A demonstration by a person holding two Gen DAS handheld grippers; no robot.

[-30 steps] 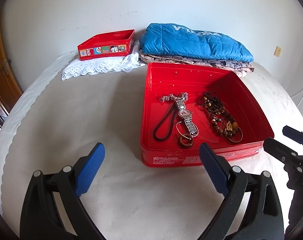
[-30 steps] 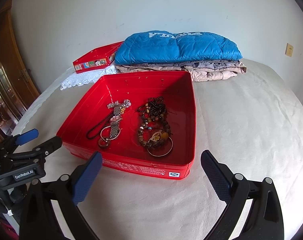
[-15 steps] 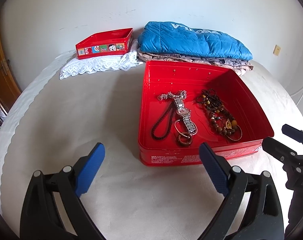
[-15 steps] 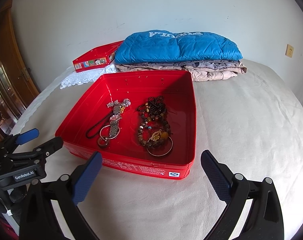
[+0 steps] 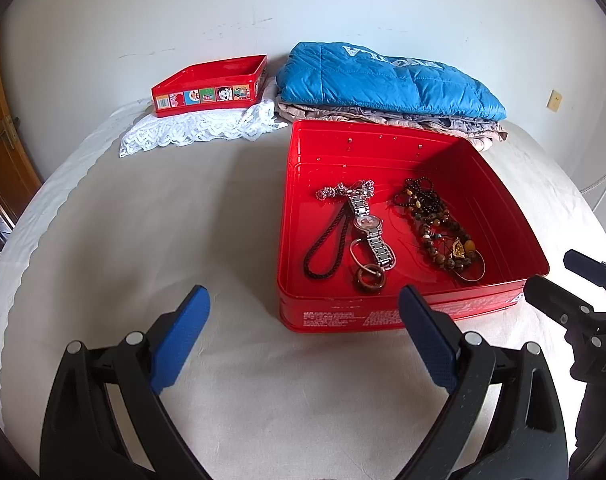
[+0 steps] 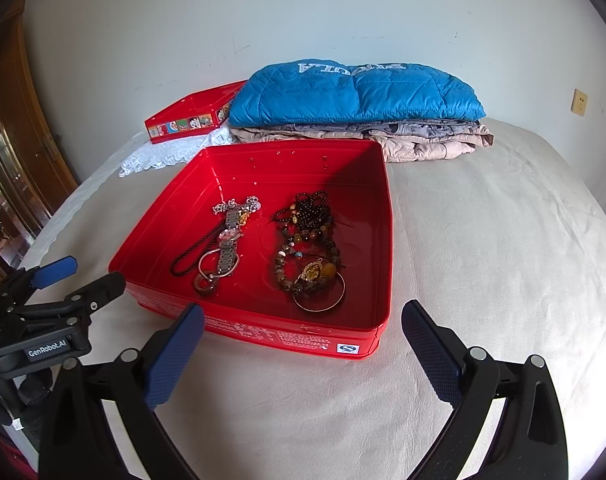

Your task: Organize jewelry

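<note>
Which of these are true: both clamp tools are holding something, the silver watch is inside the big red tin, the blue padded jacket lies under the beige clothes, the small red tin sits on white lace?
1. Both grippers hold something. False: the left gripper and right gripper are open, empty.
2. The silver metal watch lies inside the big red tin. True.
3. The blue padded jacket lies under the beige clothes. False: on top.
4. The small red tin sits on white lace cloth. True.
</note>
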